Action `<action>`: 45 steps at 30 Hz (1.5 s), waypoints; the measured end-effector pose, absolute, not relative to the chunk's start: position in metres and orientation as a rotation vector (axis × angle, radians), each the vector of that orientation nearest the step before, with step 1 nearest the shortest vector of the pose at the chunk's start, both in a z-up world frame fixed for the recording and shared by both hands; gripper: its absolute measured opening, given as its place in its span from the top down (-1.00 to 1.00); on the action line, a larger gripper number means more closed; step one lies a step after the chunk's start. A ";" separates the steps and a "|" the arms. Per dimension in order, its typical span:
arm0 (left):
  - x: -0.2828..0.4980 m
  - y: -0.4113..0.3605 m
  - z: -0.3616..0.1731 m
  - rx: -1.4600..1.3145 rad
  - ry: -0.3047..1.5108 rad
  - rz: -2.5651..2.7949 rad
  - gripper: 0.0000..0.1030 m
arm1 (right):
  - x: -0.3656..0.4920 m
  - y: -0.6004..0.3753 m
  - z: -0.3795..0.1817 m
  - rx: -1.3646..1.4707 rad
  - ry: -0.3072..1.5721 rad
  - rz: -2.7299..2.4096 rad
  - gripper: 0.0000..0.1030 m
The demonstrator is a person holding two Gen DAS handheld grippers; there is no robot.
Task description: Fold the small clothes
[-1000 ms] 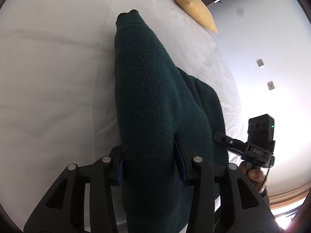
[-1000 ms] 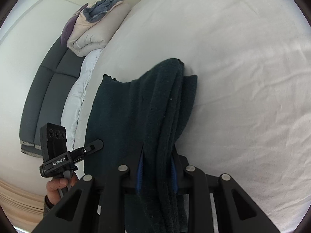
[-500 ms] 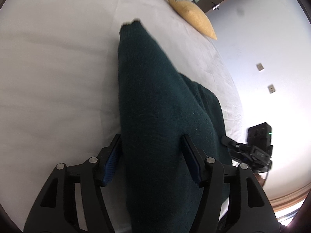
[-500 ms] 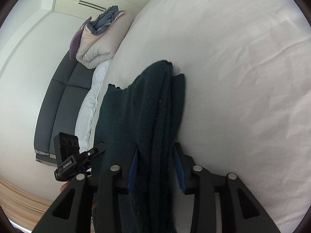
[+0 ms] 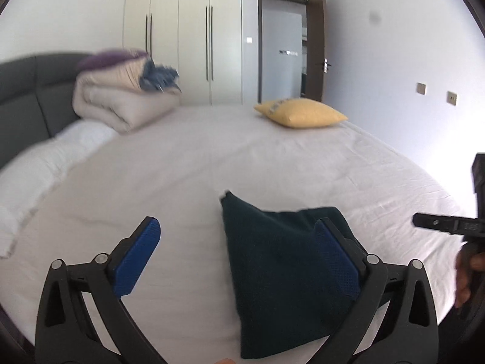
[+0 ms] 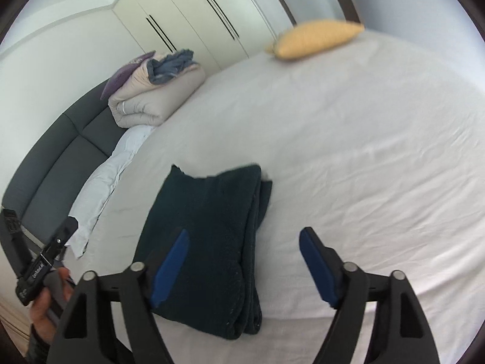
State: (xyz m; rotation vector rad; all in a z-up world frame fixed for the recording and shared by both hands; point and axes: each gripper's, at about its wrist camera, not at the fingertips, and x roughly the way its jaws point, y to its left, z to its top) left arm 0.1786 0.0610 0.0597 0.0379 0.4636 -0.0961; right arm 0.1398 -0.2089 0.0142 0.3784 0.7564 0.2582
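- Near the front edge of the bed [image 5: 212, 163], the dark green sweater [image 5: 282, 270] is being left lying flat as a compact folded stack, its layered edges showing on one side in the right wrist view [image 6: 212, 242]; by this look the fold is judged complete.
- Above the sweater, the left gripper [image 5: 242, 254] is being held with its jaws spread wide; they have just been opening, and no cloth is being pinched between the blue pads [image 5: 136, 261].
- Likewise, the right gripper [image 6: 242, 267] is being held with parted jaws that have just been opening, clear of the stack, so that the fold is not being dragged askew.
- Farther off, a yellow pillow [image 5: 300, 112] and a rolled duvet [image 5: 121, 100] are being kept well apart from the sweater, leaving working room.
- Behind these, wardrobe doors [image 5: 194, 39] are being shown.
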 end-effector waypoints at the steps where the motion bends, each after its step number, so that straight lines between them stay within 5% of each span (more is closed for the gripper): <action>1: 0.169 0.054 0.069 0.063 0.442 -0.054 -1.00 | 0.129 -0.205 0.029 0.340 0.714 0.241 -0.69; 4: 0.146 0.054 0.085 0.110 0.408 0.094 -1.00 | 0.100 -0.196 0.066 0.262 0.583 0.217 -0.99; 13: 0.113 0.063 0.109 0.041 0.487 0.048 -1.00 | 0.032 -0.165 0.144 0.044 0.293 0.084 -1.00; 45: 0.133 0.092 -0.007 -0.065 0.752 0.025 -1.00 | 0.041 -0.112 0.044 0.008 0.733 0.015 -1.00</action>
